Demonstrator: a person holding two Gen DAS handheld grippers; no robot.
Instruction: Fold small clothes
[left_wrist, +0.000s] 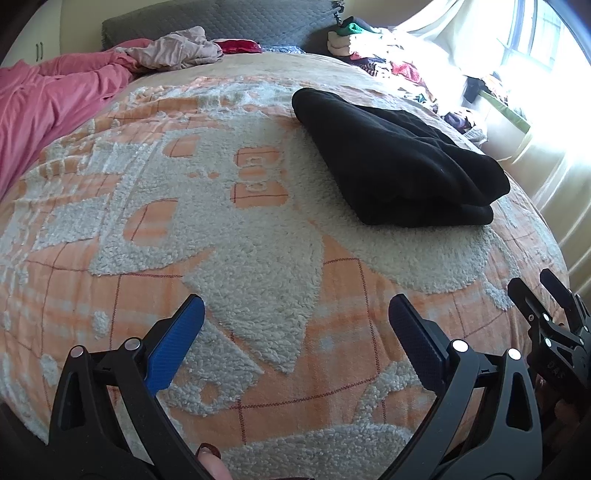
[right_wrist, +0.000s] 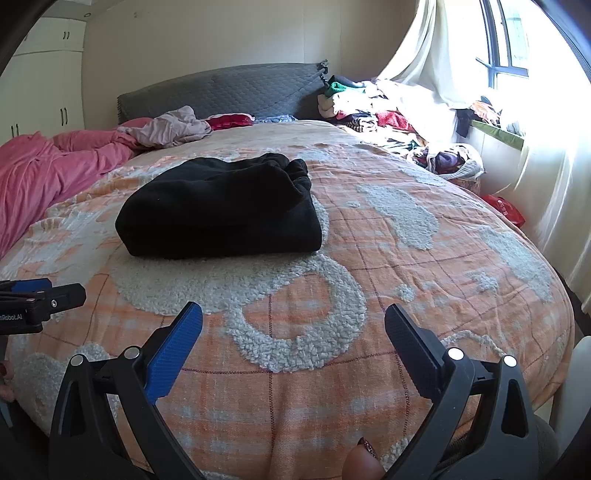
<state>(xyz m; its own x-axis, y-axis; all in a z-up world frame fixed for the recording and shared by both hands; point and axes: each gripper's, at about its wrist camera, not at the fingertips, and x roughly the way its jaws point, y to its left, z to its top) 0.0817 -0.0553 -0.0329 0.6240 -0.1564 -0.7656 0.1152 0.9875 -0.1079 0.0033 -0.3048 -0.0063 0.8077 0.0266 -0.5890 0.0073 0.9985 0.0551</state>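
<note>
Both claws hang wide and empty, left gripper (left_wrist: 295, 332) and right gripper (right_wrist: 293, 332), and a careless grab could unravel the folded black garment (right_wrist: 221, 210).

My two grippers hang side by side over the near end of the blanket (right_wrist: 369, 236), the left gripper (left_wrist: 295, 325) on my left and the right gripper (right_wrist: 293, 325) on my right, both with fingers spread and nothing between them. Ahead of them, on the blanket near the middle of the bed, lies the folded garment (right_wrist: 221, 210). Behind it at the far end stands the headboard (right_wrist: 221, 90), with a crumpled sheet (right_wrist: 55, 166) along the far left and a heap of clothes (right_wrist: 369, 110) on the far right by the window (right_wrist: 506, 40).
</note>
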